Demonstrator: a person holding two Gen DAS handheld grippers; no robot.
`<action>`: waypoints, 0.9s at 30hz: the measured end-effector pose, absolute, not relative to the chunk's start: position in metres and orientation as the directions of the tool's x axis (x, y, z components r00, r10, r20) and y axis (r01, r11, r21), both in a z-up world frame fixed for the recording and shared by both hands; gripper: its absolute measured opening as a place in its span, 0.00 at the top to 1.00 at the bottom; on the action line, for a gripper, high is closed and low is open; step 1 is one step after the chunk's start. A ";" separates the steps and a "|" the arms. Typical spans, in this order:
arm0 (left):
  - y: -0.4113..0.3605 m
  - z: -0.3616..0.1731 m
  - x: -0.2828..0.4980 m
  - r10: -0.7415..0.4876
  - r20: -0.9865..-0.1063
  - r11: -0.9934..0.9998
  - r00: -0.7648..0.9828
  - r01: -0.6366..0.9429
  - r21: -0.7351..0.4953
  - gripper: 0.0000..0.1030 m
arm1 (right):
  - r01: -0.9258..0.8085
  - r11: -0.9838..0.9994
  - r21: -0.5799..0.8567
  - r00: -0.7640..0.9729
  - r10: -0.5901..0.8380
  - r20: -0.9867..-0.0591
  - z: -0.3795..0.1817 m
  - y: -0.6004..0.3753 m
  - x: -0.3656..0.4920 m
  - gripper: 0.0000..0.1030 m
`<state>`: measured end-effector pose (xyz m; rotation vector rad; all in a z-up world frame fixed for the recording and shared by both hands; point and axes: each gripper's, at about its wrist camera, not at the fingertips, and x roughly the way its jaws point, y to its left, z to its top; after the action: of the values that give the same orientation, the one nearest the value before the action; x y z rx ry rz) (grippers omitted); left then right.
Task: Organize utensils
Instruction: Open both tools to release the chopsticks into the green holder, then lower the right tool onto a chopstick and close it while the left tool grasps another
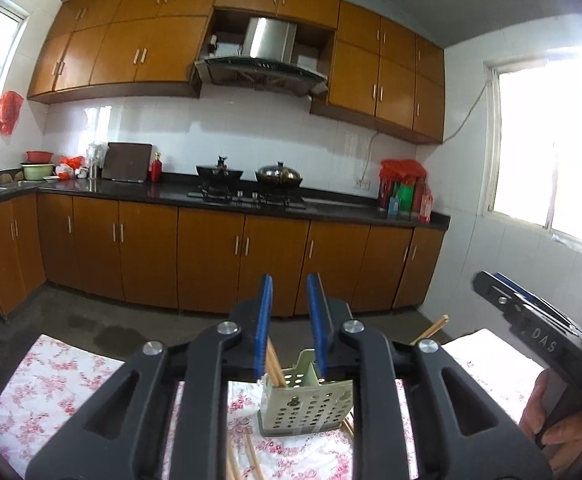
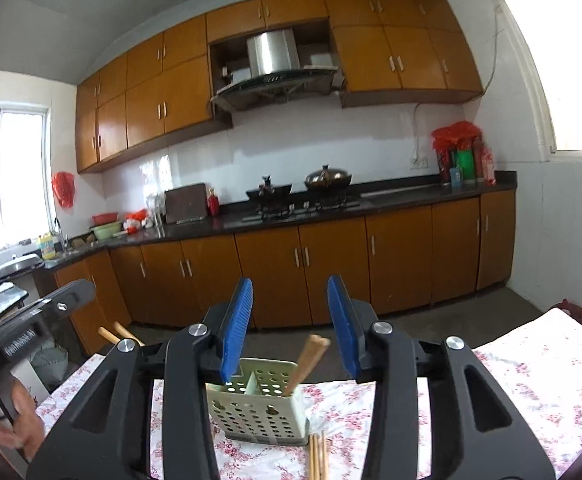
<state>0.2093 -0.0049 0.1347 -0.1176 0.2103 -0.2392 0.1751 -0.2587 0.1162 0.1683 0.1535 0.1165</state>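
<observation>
A pale green perforated utensil holder (image 1: pixel 307 404) (image 2: pixel 257 406) stands on the floral tablecloth (image 1: pixel 51 392) (image 2: pixel 531 376). A pair of wooden chopsticks (image 2: pixel 307 364) leans in its right compartment in the right wrist view; in the left wrist view chopsticks (image 1: pixel 275 368) rise from the holder by the left pad. More chopsticks (image 2: pixel 318 456) (image 1: pixel 251 458) lie flat on the cloth in front of the holder. My left gripper (image 1: pixel 291 284) is open and empty above the holder. My right gripper (image 2: pixel 291 286) is open and empty, also above it.
The table's far edge (image 2: pixel 503 344) drops to a grey floor before brown kitchen cabinets (image 1: pixel 211 256). A stove with two woks (image 1: pixel 251 178) sits on the dark counter. The other hand-held gripper shows at the right of the left wrist view (image 1: pixel 531 320) and at the left of the right wrist view (image 2: pixel 31 320).
</observation>
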 end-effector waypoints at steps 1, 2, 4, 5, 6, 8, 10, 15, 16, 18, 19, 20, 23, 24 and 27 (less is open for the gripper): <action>0.001 0.136 0.199 -0.237 -0.193 0.967 0.952 0.213 -0.138 0.75 | -0.088 0.981 0.176 0.983 0.114 -0.147 0.116 -0.265 0.167 0.60; 0.007 0.135 0.190 -0.226 -0.201 0.971 0.953 0.202 -0.132 0.72 | -0.074 0.982 0.176 0.982 0.103 -0.158 0.114 -0.270 0.160 0.60; 0.017 0.123 0.173 -0.197 -0.236 0.978 0.951 0.173 -0.120 0.68 | -0.036 0.984 0.175 0.972 0.075 -0.221 0.099 -0.279 0.153 0.60; 0.022 0.113 0.169 -0.184 -0.268 0.980 0.946 0.157 -0.119 0.68 | -0.021 0.985 0.172 0.964 0.066 -0.259 0.089 -0.283 0.155 0.60; 0.028 0.100 0.166 -0.169 -0.306 0.983 0.937 0.139 -0.118 0.67 | -0.006 0.986 0.169 0.949 0.060 -0.310 0.076 -0.287 0.156 0.60; 0.039 0.066 0.167 -0.149 -0.410 0.987 0.900 0.108 -0.121 0.67 | 0.009 0.986 0.168 0.885 0.071 -0.460 0.035 -0.291 0.166 0.74; 0.046 0.028 0.171 -0.141 -0.517 0.987 0.844 0.083 -0.135 0.68 | -0.008 0.981 0.192 0.778 0.127 -0.616 -0.015 -0.289 0.177 0.84; 0.048 -0.042 0.171 -0.166 -0.672 0.984 0.721 0.077 -0.160 0.75 | -0.056 0.977 0.208 0.631 0.196 -0.750 -0.083 -0.265 0.182 0.86; 0.046 -0.050 0.171 -0.171 -0.684 0.984 0.709 0.082 -0.161 0.75 | -0.057 0.977 0.206 0.620 0.196 -0.760 -0.088 -0.261 0.182 0.86; 0.039 -0.063 0.170 -0.177 -0.708 0.983 0.683 0.090 -0.159 0.76 | -0.061 0.976 0.209 0.603 0.203 -0.772 -0.094 -0.259 0.186 0.86; 0.037 -0.068 0.170 -0.181 -0.717 0.983 0.673 0.093 -0.161 0.76 | -0.061 0.978 0.199 0.595 0.196 -0.780 -0.097 -0.256 0.188 0.86; 0.034 -0.073 0.170 -0.190 -0.725 0.981 0.662 0.098 -0.168 0.76 | -0.062 0.981 0.184 0.587 0.185 -0.788 -0.100 -0.254 0.190 0.87; 0.029 -0.083 0.174 -0.208 -0.741 0.977 0.639 0.103 -0.185 0.76 | -0.057 0.986 0.158 0.588 0.161 -0.793 -0.107 -0.255 0.187 0.92; 0.028 -0.085 0.175 -0.212 -0.746 0.977 0.631 0.106 -0.187 0.78 | -0.049 0.988 0.145 0.594 0.145 -0.792 -0.108 -0.256 0.186 0.92; 0.020 -0.091 0.176 -0.218 -0.762 0.976 0.610 0.119 -0.184 0.82 | -0.009 0.990 0.138 0.602 0.115 -0.790 -0.107 -0.266 0.186 0.92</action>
<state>0.1761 0.0204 -0.0911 -0.1190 0.8948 -0.1953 0.1857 -0.2657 -0.1070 0.1244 0.9229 0.0719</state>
